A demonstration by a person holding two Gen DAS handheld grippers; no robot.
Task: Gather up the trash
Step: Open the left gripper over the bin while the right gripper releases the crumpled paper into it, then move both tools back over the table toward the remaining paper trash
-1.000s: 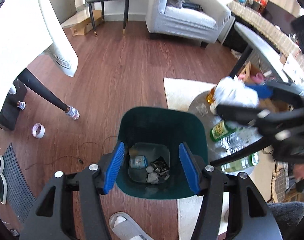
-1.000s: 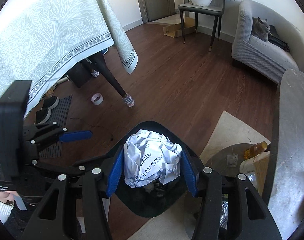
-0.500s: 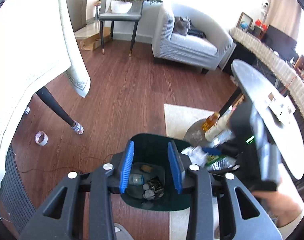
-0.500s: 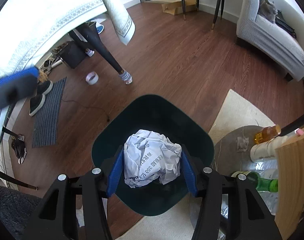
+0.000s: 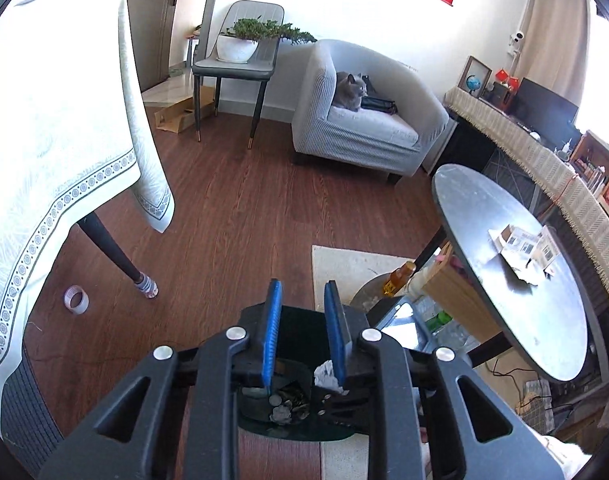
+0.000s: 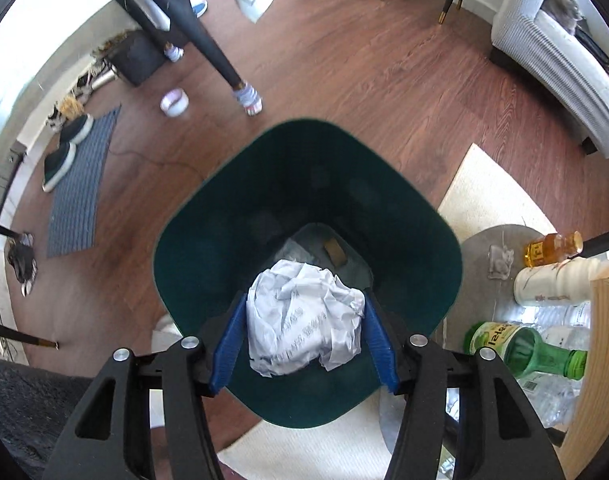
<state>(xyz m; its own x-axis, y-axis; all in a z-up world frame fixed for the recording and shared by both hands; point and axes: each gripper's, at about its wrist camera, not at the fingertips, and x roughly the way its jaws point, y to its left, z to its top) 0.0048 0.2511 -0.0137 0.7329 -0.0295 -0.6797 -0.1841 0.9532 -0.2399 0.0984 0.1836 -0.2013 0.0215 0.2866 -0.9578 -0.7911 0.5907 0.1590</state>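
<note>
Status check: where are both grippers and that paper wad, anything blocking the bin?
Right gripper shut on crumpled paper, over the green bin mouth. Left gripper empty, jaws narrowly apart, above the bin. Nothing blocks the drop.

paper ball (image 6: 304, 316) over bin (image 6: 208, 240) | bottles (image 6: 524, 350) right of bin | tape roll (image 6: 174, 102) on floor behind-left

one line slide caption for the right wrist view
Right gripper holds crumpled paper over the green bin.
</note>
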